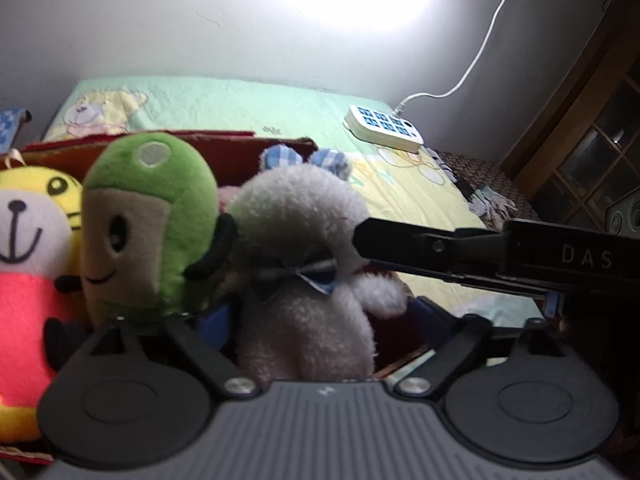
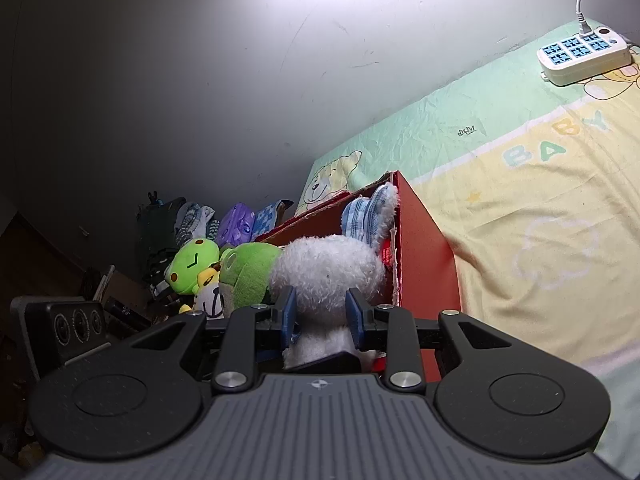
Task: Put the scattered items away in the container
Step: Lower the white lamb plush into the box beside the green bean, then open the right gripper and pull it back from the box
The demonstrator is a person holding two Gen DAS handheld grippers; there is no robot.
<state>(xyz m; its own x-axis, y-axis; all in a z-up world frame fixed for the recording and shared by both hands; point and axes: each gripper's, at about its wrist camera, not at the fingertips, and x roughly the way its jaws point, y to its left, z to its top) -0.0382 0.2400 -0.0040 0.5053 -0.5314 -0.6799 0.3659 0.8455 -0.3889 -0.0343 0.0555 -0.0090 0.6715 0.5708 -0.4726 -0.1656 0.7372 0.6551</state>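
Fluffy white plush rabbit [image 2: 326, 268] with blue checked ears, clamped by the right gripper [image 2: 320, 312] inside the red cardboard box [image 2: 424, 248].
Only the left wrist view shows its bow tie and "DAS" on the right gripper (left gripper [image 1: 316, 320] spread wide, empty); the right shows "BABY" on the yellow-green bedsheet [image 2: 540, 184].

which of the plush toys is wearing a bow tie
The fluffy white plush rabbit with blue checked ears, standing in the red box; the green plush and yellow plush beside it show none.

Both wrist cameras look closely over their jaws at the white plush [image 1: 304, 240] in the red box [image 2: 424, 248].
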